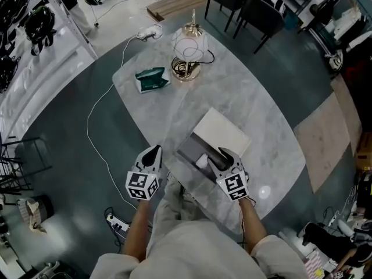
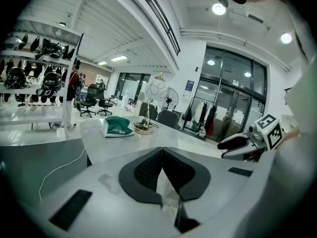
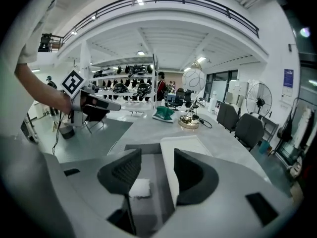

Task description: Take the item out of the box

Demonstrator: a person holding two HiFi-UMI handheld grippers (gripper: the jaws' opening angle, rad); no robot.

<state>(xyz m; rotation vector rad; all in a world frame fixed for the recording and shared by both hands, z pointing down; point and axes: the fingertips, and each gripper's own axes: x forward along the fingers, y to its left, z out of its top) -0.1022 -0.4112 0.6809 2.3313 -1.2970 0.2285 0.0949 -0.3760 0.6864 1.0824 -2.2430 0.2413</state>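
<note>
- The small white item (image 3: 139, 187) is lying in the open grey box (image 1: 187, 149), looking soft and light; pinching its sides gently seems best.
- The right tongs (image 3: 157, 158) are gaping above it, empty.
- The left tongs (image 2: 161, 151) are pressing together, empty, beside the table (image 1: 244, 92) edge.
- Box walls and white lid (image 1: 221, 131) are crowding it; upward is looking free.

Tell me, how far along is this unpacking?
Done: the box is open, its white lid lying alongside. In hand: the right gripper hangs open over the box, the small white item below its jaws, not yet gripped. The left gripper is shut and empty, at the table edge. Left: grip the item and lift it out.
</note>
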